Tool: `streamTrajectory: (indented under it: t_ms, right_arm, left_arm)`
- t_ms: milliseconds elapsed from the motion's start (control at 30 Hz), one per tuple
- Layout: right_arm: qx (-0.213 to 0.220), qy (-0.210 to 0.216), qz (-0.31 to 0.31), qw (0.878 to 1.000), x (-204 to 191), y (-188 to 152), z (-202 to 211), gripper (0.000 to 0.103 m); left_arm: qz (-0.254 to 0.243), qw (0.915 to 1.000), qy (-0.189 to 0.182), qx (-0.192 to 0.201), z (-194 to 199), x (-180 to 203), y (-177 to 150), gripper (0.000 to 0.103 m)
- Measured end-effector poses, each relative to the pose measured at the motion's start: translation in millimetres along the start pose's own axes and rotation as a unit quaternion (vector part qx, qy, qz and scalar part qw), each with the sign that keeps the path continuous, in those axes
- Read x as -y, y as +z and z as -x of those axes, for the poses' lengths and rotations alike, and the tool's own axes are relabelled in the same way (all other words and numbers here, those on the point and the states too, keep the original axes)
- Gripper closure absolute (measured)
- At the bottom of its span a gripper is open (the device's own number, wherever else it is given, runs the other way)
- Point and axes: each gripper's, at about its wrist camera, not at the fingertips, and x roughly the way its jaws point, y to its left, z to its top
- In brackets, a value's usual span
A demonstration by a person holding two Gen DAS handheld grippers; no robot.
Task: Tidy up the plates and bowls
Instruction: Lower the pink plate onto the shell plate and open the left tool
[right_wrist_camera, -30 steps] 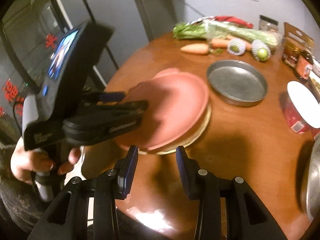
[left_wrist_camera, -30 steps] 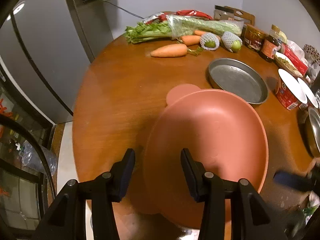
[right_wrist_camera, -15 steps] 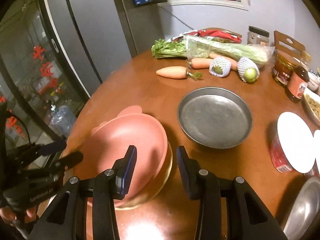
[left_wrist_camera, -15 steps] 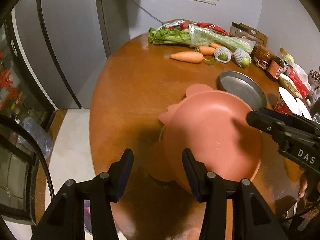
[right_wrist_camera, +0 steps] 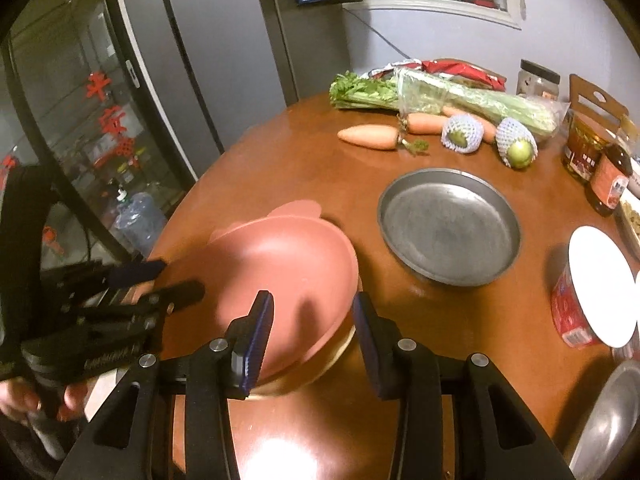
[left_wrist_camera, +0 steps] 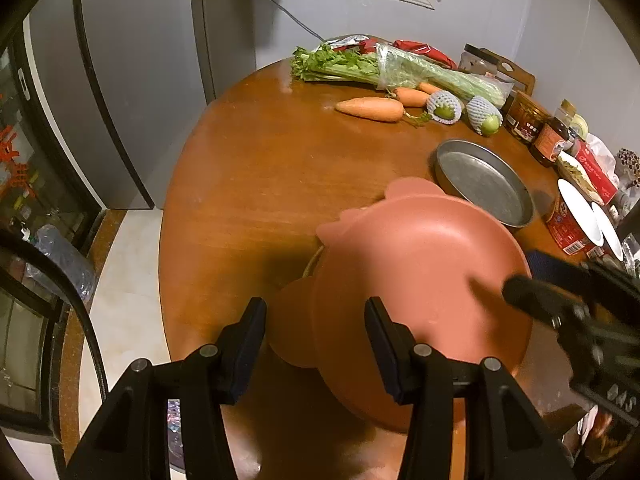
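A: Where's the pink plate (left_wrist_camera: pixel 420 280) sitting?

B: Near the table's (left_wrist_camera: pixel 256 184) front edge, stacked on another pink plate and a pale dish (right_wrist_camera: pixel 344 346) whose rim is peeking out underneath. It's looking tilted, but I can't tell for sure.

A: Left gripper (left_wrist_camera: pixel 316 344)?

B: Jaws are standing partly apart, gripping nothing. In its own view the plate's near-left rim is showing in the gap, but the pads aren't pressing on it. In the right view its fingertips (right_wrist_camera: pixel 180 290) are hovering at the plate's left edge; can't tell if they're touching.

A: Right gripper (right_wrist_camera: pixel 312 336)?

B: Same, partly apart and empty, hanging over the plate's near-right rim.

A: What else is lying around?

B: A metal pan (right_wrist_camera: pixel 448 226) is sitting just behind and to the right of the stack, apart from it. Carrots (left_wrist_camera: pixel 370 109), celery (left_wrist_camera: pixel 360 68) and two netted fruits (right_wrist_camera: pixel 460 136) are lying at the far side.
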Motion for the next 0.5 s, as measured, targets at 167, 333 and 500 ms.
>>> streamTrajectory:
  t_ms: [167,333,500]
  right_arm:
    - [-0.010,0.008,-0.003,1.000,-2,-14,3,0.060]
    - [-0.018,0.003,0.005,1.000,-5,-25,-1,0.060]
    - [-0.020,0.006,0.001,1.000,-2,-29,0,0.060]
  left_arm:
    - [0.000,1.0000,0.001,-0.004,-2,0,0,0.052]
    - [-0.004,0.9999,-0.003,-0.012,-7,5,-2,0.052]
    - [-0.010,0.9998,-0.008,-0.016,-10,12,-2,0.052]
